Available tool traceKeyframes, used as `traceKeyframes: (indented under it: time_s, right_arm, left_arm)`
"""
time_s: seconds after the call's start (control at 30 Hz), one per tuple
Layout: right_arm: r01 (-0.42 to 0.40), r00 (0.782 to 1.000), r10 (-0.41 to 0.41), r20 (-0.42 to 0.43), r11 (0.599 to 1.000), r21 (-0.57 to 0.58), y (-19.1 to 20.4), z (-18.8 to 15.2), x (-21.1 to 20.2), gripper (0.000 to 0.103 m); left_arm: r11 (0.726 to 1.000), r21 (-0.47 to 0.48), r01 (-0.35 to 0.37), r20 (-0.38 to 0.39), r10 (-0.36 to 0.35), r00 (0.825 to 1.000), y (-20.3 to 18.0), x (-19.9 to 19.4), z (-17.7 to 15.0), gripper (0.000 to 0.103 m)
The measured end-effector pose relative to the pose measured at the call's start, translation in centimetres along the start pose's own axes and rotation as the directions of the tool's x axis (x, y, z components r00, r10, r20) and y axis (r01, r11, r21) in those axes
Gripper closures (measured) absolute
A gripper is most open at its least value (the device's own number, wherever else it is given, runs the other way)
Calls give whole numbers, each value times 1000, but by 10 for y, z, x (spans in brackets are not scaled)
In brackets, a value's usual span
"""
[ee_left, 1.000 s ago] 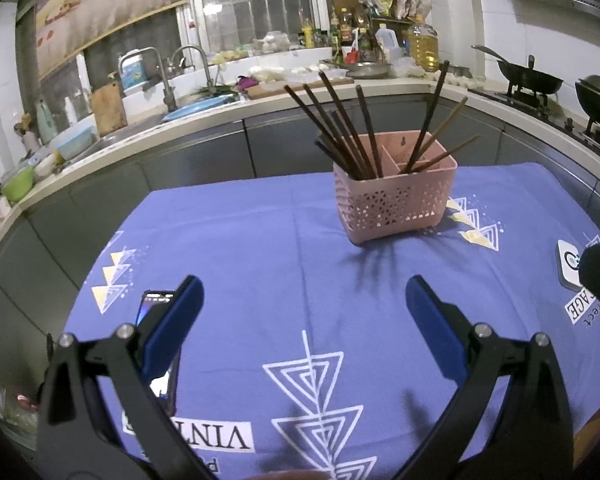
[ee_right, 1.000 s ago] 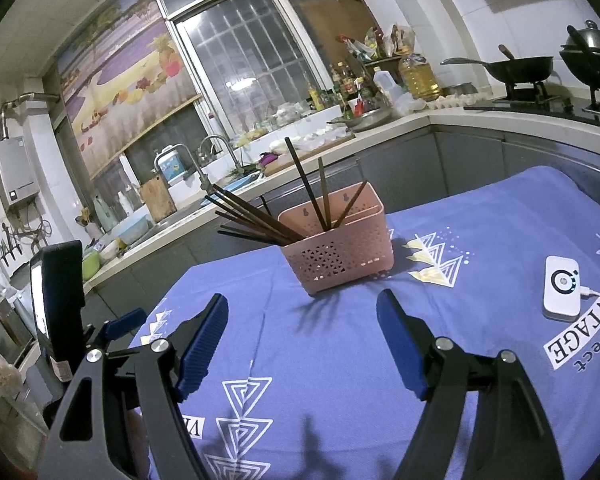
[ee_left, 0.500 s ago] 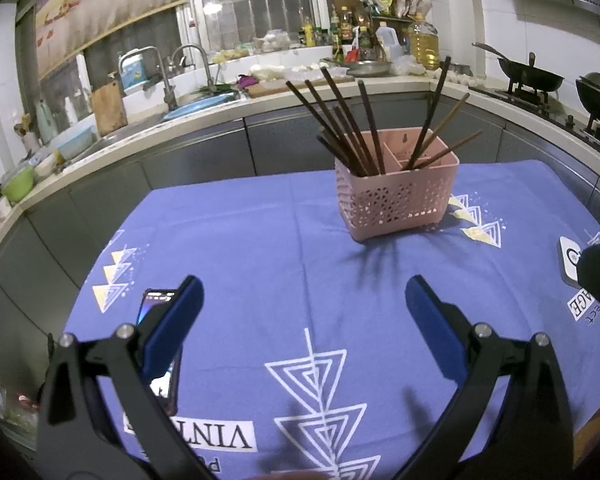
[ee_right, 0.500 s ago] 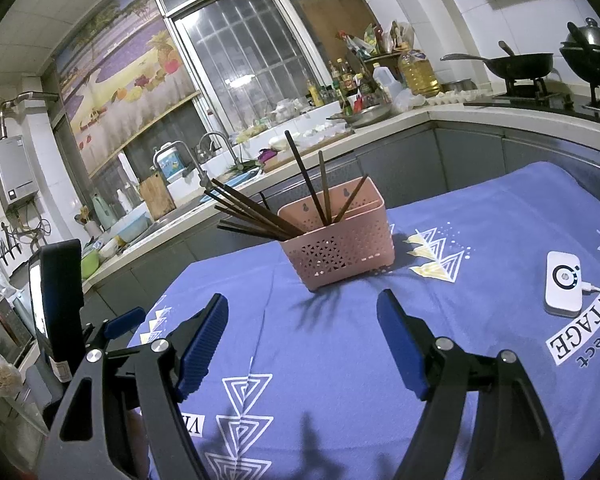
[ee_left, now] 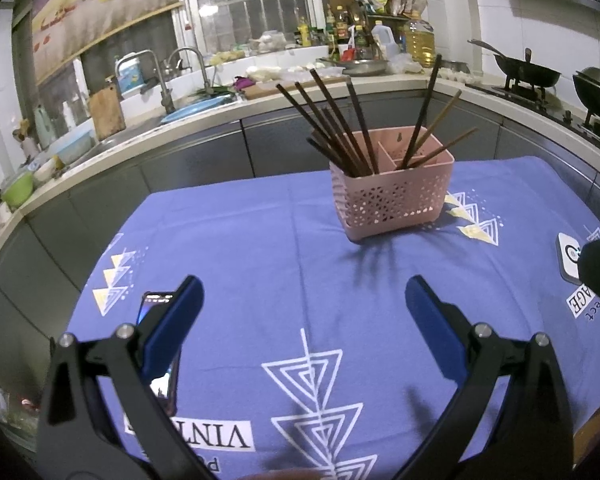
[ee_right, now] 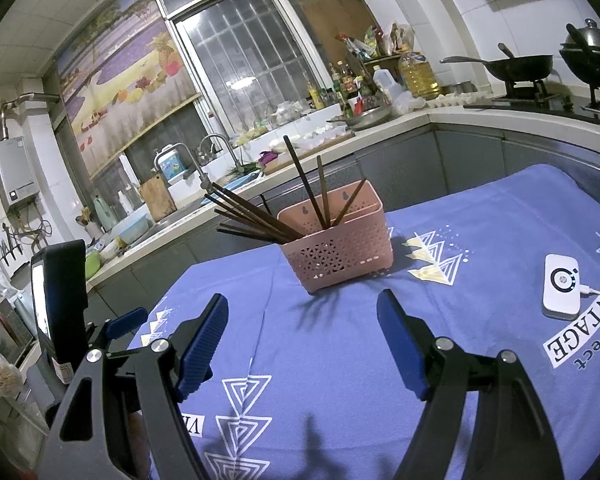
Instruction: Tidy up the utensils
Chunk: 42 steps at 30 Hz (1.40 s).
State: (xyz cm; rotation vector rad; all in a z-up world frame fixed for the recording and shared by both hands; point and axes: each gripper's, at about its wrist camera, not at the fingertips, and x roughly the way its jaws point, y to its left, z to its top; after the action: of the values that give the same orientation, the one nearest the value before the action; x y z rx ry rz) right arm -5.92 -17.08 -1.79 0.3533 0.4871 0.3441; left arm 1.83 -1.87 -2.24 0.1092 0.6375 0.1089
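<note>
1. Your left gripper [ee_left: 302, 304] hangs over the near part of the table, jaws spread wide with nothing between them, blue pads [ee_left: 176, 320] facing each other across bare cloth.
2. Your right gripper [ee_right: 302, 332] sits the same way: jaws well apart, holding nothing, pointed toward the basket.
3. Under both of you is the blue cloth [ee_left: 260, 248], printed with white triangles and lettering.
4. Just behind your left gripper's left finger a phone [ee_left: 156, 308] lies flat on the cloth, mostly hidden by that finger.
5. Ahead, well clear of both grippers, stands the pink basket [ee_left: 392, 200], upright on the cloth toward the far edge of the table, with perforated walls and inner dividers.
6. The chopsticks [ee_left: 336, 124] are all in the basket. In the left wrist view, a dark bundle leans out up and left from the left compartment; three more lean up and right from the right one.
7. In the right wrist view, the dark bundle [ee_right: 252, 216] fans out low to the left, and the other three stand steeper.
8. To your right, a white device [ee_right: 562, 286] with a cable lies on the cloth, apart from the basket.
9. Beyond the table runs the counter [ee_right: 460, 114], crowded with bottles, a sink and woks.
</note>
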Motion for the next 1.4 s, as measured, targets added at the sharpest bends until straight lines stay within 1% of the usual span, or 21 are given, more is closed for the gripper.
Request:
traceKeyframes:
  time_s: [0.33, 0.37, 0.4, 0.5, 1.0, 1.03, 1.17, 1.4]
  right_arm:
    - [2, 1000, -2, 1, 1000, 2, 4, -1, -2, 27]
    - [1, 1000, -1, 0, 1000, 4, -1, 3, 1, 27]
    - [1, 1000, -1, 1, 1000, 4, 3, -1, -2, 27]
    - [1, 1000, -1, -1, 1000, 3, -1, 4, 1, 27]
    - [1, 1000, -1, 0, 1000, 3, -2, 4, 0, 27]
    - [2, 1000, -2, 0, 1000, 3, 2, 1, -2, 27]
    - [1, 1000, -1, 0, 1000, 2, -2, 5, 0, 27]
    - [20, 1000, -20, -4, 1000, 3, 4, 5, -5, 27]
  left_arm:
    - [1000, 21, 4, -3, -4, 1000, -9, -2, 3, 6]
    - [1000, 20, 4, -3, -4, 1000, -9, -2, 3, 6]
    - [1000, 20, 4, -3, -4, 1000, -9, -2, 3, 6]
    - [1000, 19, 4, -3, -4, 1000, -9, -2, 3, 6]
    - [1000, 21, 5, -3, -4, 1000, -11, -1, 3, 6]
    - [1000, 23, 6, -3, -6, 1000, -12, 0, 3, 6]
    - [1000, 23, 3, -3, -3, 1000, -12, 0, 2, 6]
    - [999, 22, 31, 3, -31, 1000, -16, 3, 7, 6]
